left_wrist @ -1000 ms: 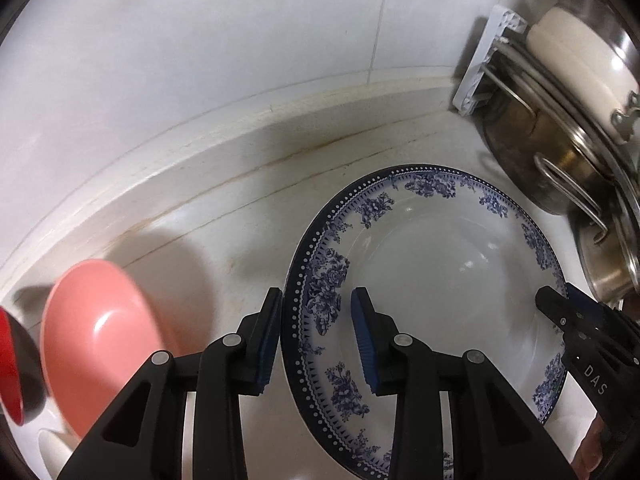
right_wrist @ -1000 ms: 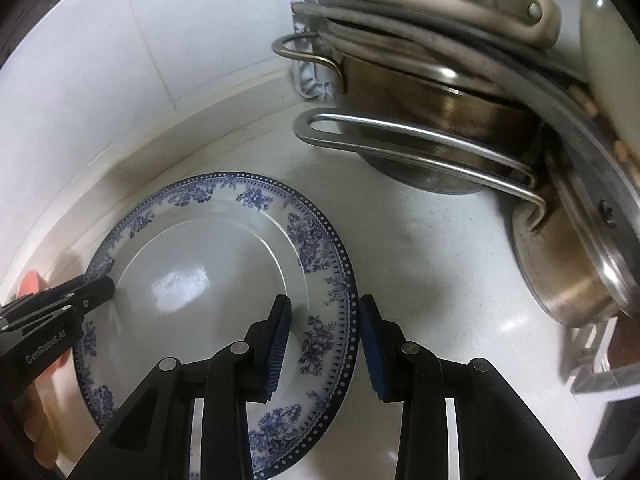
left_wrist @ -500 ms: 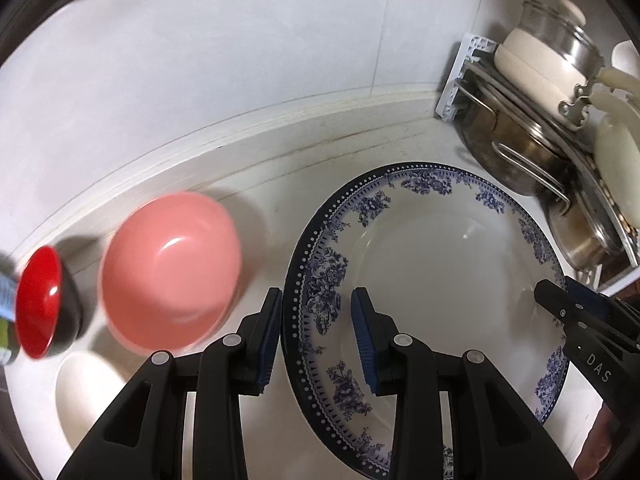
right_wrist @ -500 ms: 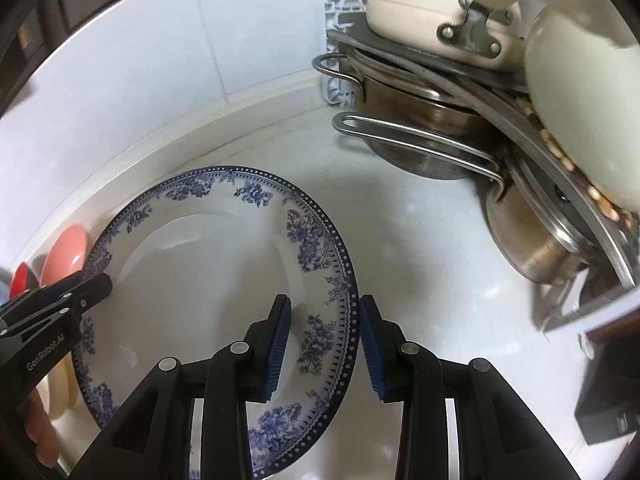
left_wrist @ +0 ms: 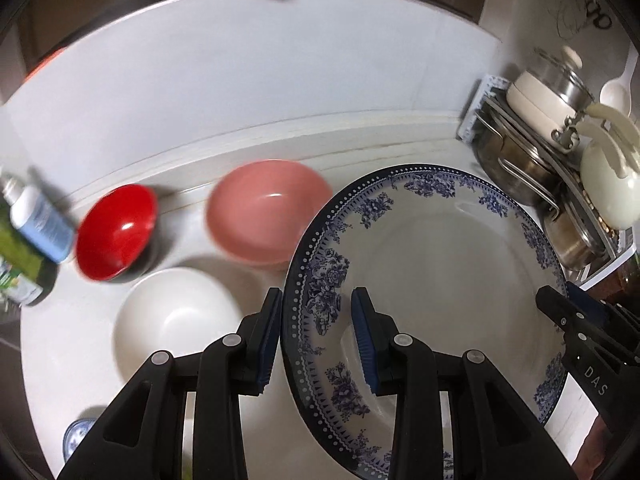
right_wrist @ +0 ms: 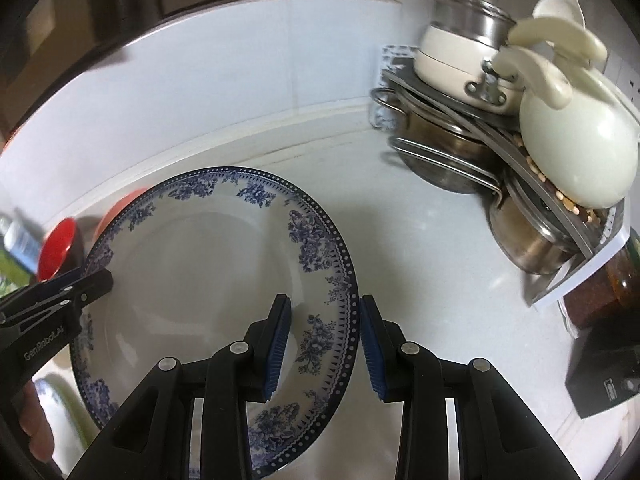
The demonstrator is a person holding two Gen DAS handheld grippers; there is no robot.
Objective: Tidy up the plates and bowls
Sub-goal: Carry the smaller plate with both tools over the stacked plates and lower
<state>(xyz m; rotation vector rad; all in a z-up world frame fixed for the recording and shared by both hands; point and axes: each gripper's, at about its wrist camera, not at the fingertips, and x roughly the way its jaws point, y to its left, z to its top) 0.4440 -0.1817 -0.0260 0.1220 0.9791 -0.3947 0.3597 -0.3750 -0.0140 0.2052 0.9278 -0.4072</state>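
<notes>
A large blue-and-white floral plate [left_wrist: 440, 264] is held in the air between both grippers, above the white counter. My left gripper [left_wrist: 316, 340] is shut on its left rim. My right gripper [right_wrist: 325, 342] is shut on its right rim [right_wrist: 340, 280]; it also shows in the left wrist view [left_wrist: 560, 308]. Below and left of the plate sit a pink bowl [left_wrist: 264, 208], a red bowl [left_wrist: 116, 228] and a white bowl [left_wrist: 176, 316]. The plate hides part of the pink bowl.
A rack of steel pots [right_wrist: 448, 152], a cream pot with lid [right_wrist: 460, 52] and a cream kettle [right_wrist: 576, 140] stands at the right. Bottles [left_wrist: 36, 216] stand at the far left. A black box [right_wrist: 604, 372] and a jar [right_wrist: 620, 280] sit at the right edge.
Both grippers have lifted the plate up and back from the counter. The red bowl, white bowl and bottles have come into view below.
</notes>
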